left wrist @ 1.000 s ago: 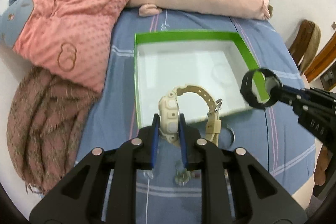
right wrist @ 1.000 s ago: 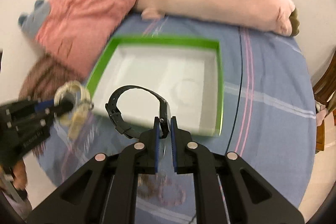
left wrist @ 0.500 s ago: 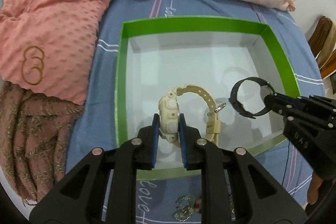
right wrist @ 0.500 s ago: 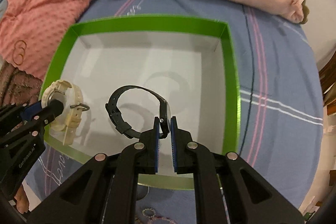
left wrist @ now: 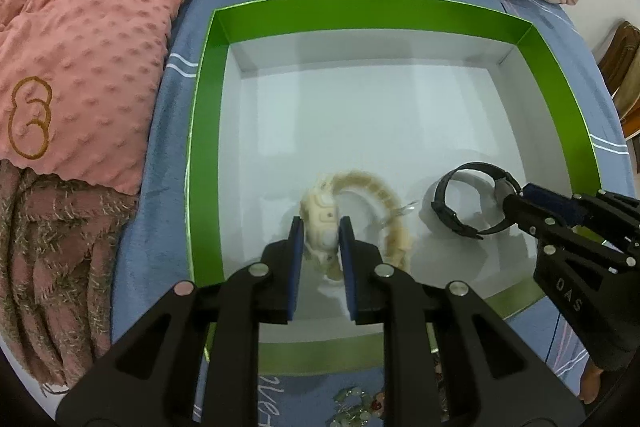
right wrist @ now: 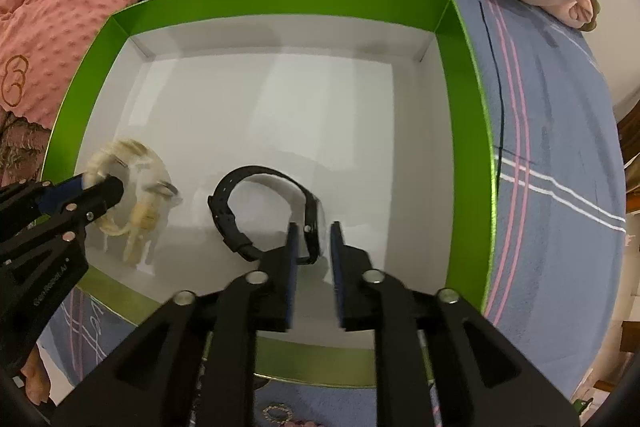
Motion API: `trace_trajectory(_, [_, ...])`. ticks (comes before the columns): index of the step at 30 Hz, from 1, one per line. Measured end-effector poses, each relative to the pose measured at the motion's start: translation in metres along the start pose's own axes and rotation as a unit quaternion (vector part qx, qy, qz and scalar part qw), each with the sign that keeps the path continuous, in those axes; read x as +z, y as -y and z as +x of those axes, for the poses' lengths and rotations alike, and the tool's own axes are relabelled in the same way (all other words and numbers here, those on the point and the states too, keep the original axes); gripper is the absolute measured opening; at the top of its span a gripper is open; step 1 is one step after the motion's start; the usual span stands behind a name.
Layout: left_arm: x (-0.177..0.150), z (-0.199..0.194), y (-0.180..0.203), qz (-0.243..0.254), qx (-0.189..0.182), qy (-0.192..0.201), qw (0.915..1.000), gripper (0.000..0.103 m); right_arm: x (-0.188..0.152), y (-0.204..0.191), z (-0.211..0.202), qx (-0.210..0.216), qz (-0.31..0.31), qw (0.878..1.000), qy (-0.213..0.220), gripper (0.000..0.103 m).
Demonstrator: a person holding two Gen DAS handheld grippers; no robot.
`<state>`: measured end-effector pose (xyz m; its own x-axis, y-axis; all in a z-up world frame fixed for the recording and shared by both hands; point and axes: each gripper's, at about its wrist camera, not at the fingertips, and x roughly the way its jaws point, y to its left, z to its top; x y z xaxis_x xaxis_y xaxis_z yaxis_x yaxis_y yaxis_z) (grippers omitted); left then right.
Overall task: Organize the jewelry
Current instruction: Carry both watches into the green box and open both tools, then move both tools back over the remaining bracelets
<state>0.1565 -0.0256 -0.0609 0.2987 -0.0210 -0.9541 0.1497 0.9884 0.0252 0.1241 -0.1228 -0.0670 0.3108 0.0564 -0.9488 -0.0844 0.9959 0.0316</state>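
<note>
Green-rimmed box — cream watch, black watch

Even, soft indoor light, faint shadows, strong fisheye edge warp, perhaps motion-blurred cream watch.

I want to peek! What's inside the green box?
Inside the green box are a cream watch, gripped by the left tool, and a black watch between the right tool's just-opened jaws. The tools hide its near floor.

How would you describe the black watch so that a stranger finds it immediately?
Look inside the green-walled box on the blue bedsheet. Two watches are near its front edge. The black watch is the dark, thin one between the right gripper jaws; its neighbour is cream and chunky.
</note>
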Motion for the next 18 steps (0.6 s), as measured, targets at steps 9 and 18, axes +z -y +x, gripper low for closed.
trace_trajectory(9, [-0.012, -0.037, -0.003, 0.001, 0.01, 0.041, 0.9991, 0.027, -0.008, 0.002, -0.062, 0.021, -0.003, 0.998, 0.055, 0.034])
trace_trajectory(18, [-0.072, -0.097, -0.008, 0.028, 0.033, 0.102, 0.9939, 0.043, -0.067, 0.025, -0.116, 0.067, -0.017, 0.994, 0.081, 0.034])
